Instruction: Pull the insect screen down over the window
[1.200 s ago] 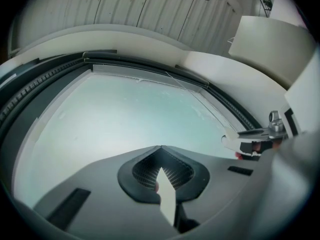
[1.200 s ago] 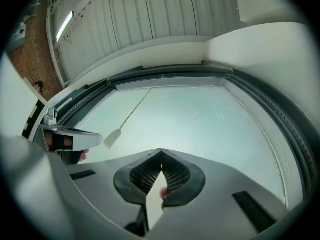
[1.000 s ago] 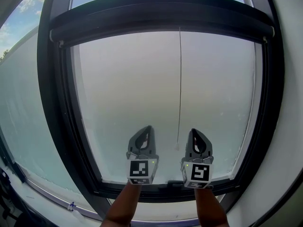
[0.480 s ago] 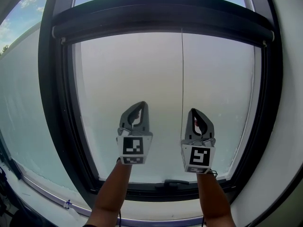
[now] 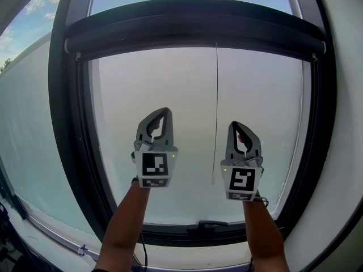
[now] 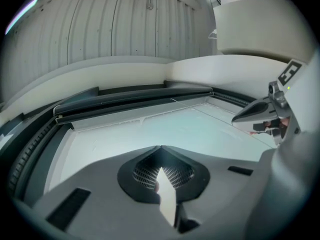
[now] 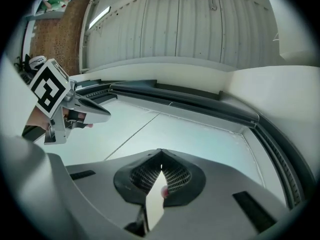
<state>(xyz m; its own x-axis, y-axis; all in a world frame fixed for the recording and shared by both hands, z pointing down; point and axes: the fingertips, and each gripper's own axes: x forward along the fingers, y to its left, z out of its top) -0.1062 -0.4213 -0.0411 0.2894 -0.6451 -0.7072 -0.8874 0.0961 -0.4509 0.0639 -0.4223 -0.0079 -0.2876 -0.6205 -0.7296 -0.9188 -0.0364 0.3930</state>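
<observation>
Pale, hazy glass fills the dark-framed window [image 5: 67, 152]. The left gripper [image 5: 163, 113] has its fingers pressed together on nothing and is held up before the pane. The right gripper [image 5: 236, 127] is likewise closed and empty, slightly lower. Between them, nearer the right one, a thin pull cord [image 5: 216, 106] hangs untouched. Far above both, the insect screen's dark bar [image 5: 193, 30] sits across the window's top, not drawn down.

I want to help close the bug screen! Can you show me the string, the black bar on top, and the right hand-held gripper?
string [image 5: 215, 112], head view, halfway down its hanging length.
black bar [image 5: 195, 28], head view, middle of its front face.
right hand-held gripper [image 5: 238, 126], head view, where its shut tips meet.
</observation>
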